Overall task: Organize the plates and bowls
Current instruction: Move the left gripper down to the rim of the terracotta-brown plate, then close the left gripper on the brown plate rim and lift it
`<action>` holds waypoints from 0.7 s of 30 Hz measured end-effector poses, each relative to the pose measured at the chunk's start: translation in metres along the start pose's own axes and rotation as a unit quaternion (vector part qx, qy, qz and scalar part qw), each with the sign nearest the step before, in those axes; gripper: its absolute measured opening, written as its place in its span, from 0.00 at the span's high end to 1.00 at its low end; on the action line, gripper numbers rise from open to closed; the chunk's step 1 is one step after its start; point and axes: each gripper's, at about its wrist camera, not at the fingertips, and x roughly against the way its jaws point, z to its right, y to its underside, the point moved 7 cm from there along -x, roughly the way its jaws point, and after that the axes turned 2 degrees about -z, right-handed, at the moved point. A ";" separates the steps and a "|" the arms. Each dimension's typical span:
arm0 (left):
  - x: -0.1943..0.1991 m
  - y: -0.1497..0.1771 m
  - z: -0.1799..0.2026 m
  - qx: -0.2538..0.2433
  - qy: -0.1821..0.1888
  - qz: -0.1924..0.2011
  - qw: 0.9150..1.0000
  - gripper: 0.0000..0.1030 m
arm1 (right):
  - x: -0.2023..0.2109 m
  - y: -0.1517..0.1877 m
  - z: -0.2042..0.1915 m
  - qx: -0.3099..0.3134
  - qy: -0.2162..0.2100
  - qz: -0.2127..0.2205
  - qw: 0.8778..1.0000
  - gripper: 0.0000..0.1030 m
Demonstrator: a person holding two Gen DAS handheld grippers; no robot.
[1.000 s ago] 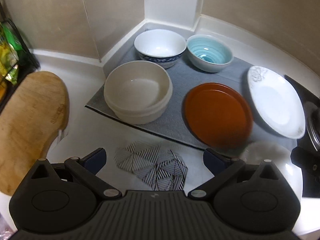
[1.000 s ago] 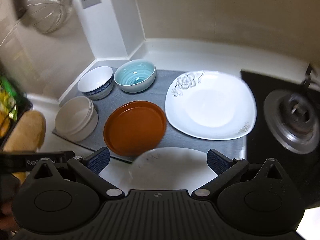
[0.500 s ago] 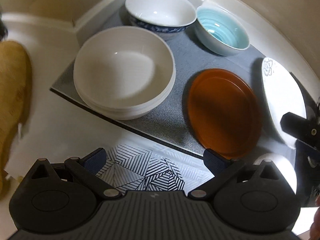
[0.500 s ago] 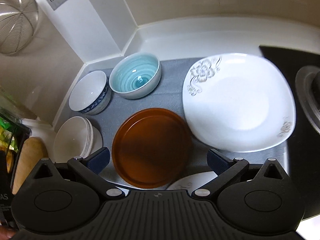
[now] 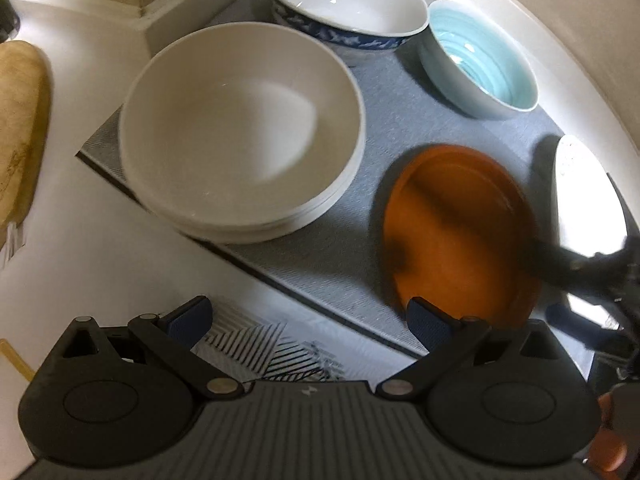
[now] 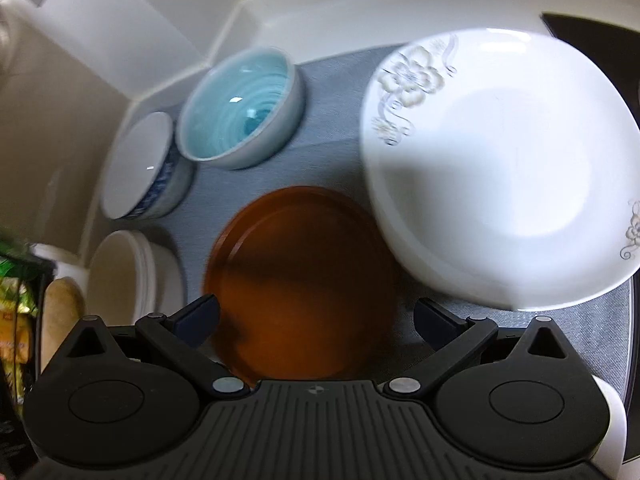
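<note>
Orange plate [image 6: 304,276] between unlabelled tool's [image 6: 316,320] spread fingers

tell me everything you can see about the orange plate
The orange plate is round, shallow and empty, a glossy brown-orange with a low raised rim and a flat well; it looks glazed or plastic. It lies flat and right side up on the grey mat, near the mat's front edge. The big white floral plate sits close on one side, and whether they touch is unclear. The right gripper hovers open just above its near rim, not gripping it.
</note>
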 end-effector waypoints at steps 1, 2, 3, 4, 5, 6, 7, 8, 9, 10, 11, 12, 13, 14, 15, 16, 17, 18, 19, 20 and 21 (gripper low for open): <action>0.000 -0.002 0.002 0.003 0.003 0.000 1.000 0.00 | -0.003 -0.001 0.003 -0.004 0.004 0.000 1.000 0.00; -0.001 -0.003 0.004 0.006 0.008 0.001 1.000 0.00 | -0.005 -0.002 0.005 -0.009 0.007 -0.003 1.000 0.00; -0.001 -0.004 0.006 0.009 0.013 0.000 1.000 0.00 | -0.009 -0.002 0.008 -0.016 0.008 -0.008 1.000 0.00; -0.001 -0.005 0.008 0.012 0.019 -0.001 1.000 0.00 | -0.012 -0.002 0.010 -0.023 0.011 -0.012 1.000 0.00; -0.001 -0.007 0.010 0.017 0.024 -0.001 1.000 0.00 | -0.014 -0.002 0.013 -0.028 0.015 -0.015 0.999 0.00; -0.001 -0.008 0.012 0.021 0.029 0.000 0.999 0.00 | -0.014 -0.002 0.013 -0.031 0.011 -0.011 0.999 0.00; -0.001 -0.010 0.013 0.026 0.035 0.003 0.999 0.01 | -0.014 -0.002 0.012 -0.031 0.011 -0.011 0.999 0.00; -0.002 -0.012 0.015 0.028 0.037 0.003 0.999 0.01 | -0.014 -0.001 0.012 -0.028 0.012 -0.011 0.999 0.00; -0.003 -0.013 0.016 0.030 0.040 0.003 0.999 0.01 | -0.014 -0.003 0.012 -0.034 0.009 -0.008 0.999 0.00; -0.004 -0.013 0.018 0.033 0.044 0.002 0.998 0.01 | -0.013 -0.003 0.013 -0.039 0.006 -0.006 0.999 0.00; -0.004 -0.013 0.019 0.035 0.043 0.003 0.998 0.01 | -0.012 -0.003 0.014 -0.041 0.003 -0.005 0.999 0.00; -0.005 -0.014 0.020 0.037 0.041 0.005 0.998 0.02 | -0.011 -0.003 0.015 -0.042 0.001 -0.004 0.999 0.01; -0.005 -0.014 0.019 0.040 0.038 0.008 0.998 0.03 | -0.010 -0.002 0.017 -0.042 0.001 -0.002 0.999 0.03; -0.005 -0.014 0.019 0.043 0.036 0.009 0.998 0.04 | -0.009 -0.001 0.018 -0.042 0.003 0.000 0.999 0.05; -0.005 -0.015 0.018 0.047 0.034 0.009 0.998 0.05 | -0.007 -0.001 0.020 -0.045 0.005 0.002 0.999 0.07; -0.004 -0.016 0.017 0.053 0.030 0.011 0.998 0.08 | -0.006 -0.002 0.024 -0.049 0.008 0.006 0.999 0.11; -0.003 -0.017 0.016 0.059 0.026 0.012 0.998 0.10 | -0.004 -0.002 0.026 -0.054 0.011 0.010 0.998 0.17; -0.003 -0.017 0.015 0.062 0.019 0.014 0.998 0.15 | -0.002 -0.002 0.027 -0.056 0.015 0.013 0.998 0.20; -0.001 -0.018 0.015 0.063 0.011 0.016 0.998 0.20 | 0.000 -0.002 0.028 -0.056 0.020 0.018 0.998 0.28; 0.000 -0.018 0.014 0.065 0.004 0.019 0.998 0.24 | 0.001 -0.002 0.029 -0.054 0.027 0.021 0.998 0.38; 0.001 -0.019 0.013 0.065 -0.003 0.024 0.998 0.33 | 0.001 0.000 0.028 -0.049 0.034 0.023 0.998 0.43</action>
